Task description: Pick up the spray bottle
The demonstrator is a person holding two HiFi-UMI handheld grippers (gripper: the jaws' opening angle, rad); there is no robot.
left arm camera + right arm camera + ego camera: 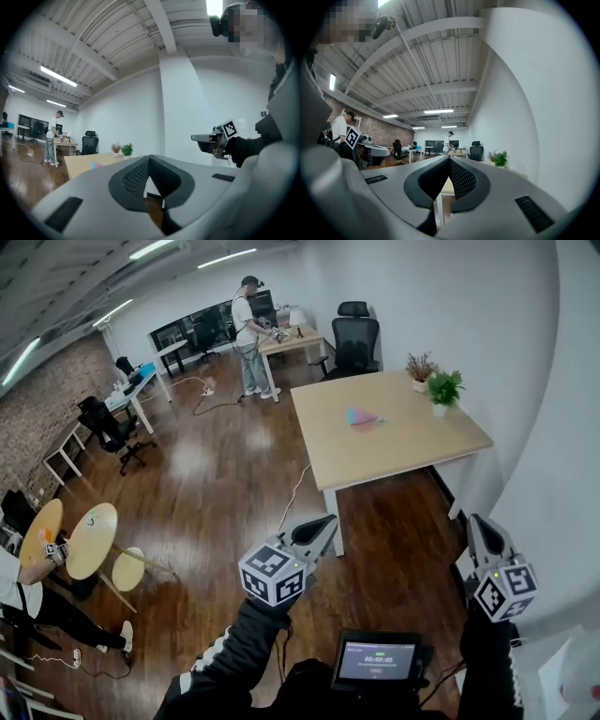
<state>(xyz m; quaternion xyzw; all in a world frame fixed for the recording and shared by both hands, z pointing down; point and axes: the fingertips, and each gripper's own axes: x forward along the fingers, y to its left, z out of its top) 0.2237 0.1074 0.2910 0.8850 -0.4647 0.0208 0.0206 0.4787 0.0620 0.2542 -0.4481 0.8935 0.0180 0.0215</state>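
Head view, spray bottle (361,417) on table (403,448), well beyond left hand-held gripper (327,520)

table (375,460): ahead | plants (436,385): on its far right corner | chair (355,343): behind table

Left gripper (323,523) held level, jaws together, right gripper (475,524) likewise, empty.

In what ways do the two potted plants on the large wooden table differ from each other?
The green plant has bright, full leaves; the reddish plant looks thin and dry. The green plant stands in a white pot, the reddish plant in a tan pot. The green plant is nearer the camera, the reddish plant behind it. Both stand upright, close together, at the table's edge by the wall.
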